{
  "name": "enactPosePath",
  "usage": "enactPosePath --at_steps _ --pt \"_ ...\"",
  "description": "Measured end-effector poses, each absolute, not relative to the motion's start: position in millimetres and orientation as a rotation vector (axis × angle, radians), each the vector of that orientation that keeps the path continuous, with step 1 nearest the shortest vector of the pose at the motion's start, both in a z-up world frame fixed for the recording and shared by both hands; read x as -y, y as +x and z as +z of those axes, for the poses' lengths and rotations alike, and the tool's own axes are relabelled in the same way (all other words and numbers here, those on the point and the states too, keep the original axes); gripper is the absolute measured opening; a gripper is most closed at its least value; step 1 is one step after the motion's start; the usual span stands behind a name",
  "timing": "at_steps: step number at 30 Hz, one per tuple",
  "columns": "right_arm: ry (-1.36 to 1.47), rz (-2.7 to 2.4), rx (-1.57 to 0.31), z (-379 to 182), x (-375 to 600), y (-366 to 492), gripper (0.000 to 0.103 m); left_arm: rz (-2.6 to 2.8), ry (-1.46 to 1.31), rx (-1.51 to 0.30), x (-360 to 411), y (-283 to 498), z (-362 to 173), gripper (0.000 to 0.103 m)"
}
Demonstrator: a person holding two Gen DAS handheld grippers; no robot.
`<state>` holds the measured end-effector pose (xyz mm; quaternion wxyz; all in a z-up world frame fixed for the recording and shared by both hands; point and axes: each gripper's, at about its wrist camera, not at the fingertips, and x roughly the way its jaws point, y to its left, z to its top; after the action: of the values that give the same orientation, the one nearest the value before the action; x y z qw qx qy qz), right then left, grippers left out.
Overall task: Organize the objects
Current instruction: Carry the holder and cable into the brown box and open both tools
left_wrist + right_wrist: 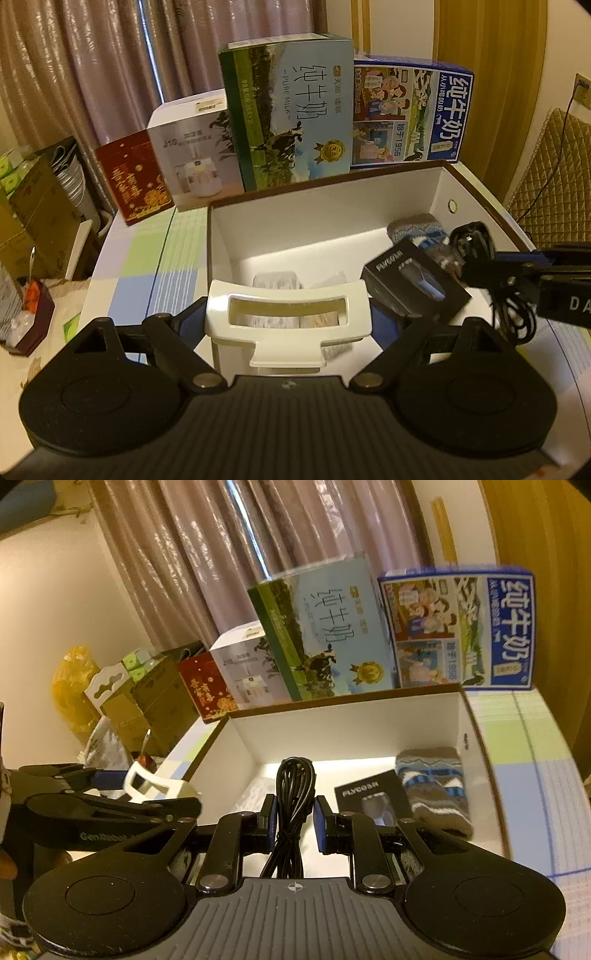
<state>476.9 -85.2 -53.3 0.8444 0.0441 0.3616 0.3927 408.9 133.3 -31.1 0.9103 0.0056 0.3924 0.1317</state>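
- A white plastic holder [286, 317] with a slotted window sits clamped between the left tongs [286, 325], held over the near edge of an open white box [332, 221] at 12 o'clock in the left wrist view; in the right wrist view the same holder [155, 786] shows at 9 o'clock.
- The right tongs [294, 821] pinch a bundled black cable [293, 797], its loop standing upright between the blue pads [320, 823] above the box's near side; from the left wrist view the cable [513, 310] dangles at 3 o'clock.
- Inside the box [369, 731] lie a small black carton [373, 797] printed with white lettering and, touching it on the right, a folded grey-and-blue knitted sock [436, 786] against the right wall; a pale wrapped packet [275, 282] rests on the floor at the left tongs' side.
- Behind the box, four cartons stand in a row on the tabletop [155, 258], which is covered with a checked cloth: a red one [133, 177], a white appliance box [188, 155], a green-and-blue milk carton [291, 110] and a blue milk carton [410, 110].
- Pleated curtains [110, 66] hang beyond the row, and stacked cardboard boxes [33, 206] crowd 9 o'clock beside the tabletop.
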Motion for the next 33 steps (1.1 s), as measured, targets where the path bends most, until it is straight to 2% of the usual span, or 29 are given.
enactPosePath --at_steps 17,28,33 --pt "0.139 0.717 -0.927 -103 31 589 0.017 0.216 0.049 -0.907 -167 514 -72 0.085" --pt "0.158 0.621 -0.990 -131 17 628 0.018 0.199 0.067 -0.961 -176 548 -96 0.085" --pt "0.186 0.598 -0.989 -132 20 634 0.026 0.197 0.065 -0.970 -178 553 -102 0.085"
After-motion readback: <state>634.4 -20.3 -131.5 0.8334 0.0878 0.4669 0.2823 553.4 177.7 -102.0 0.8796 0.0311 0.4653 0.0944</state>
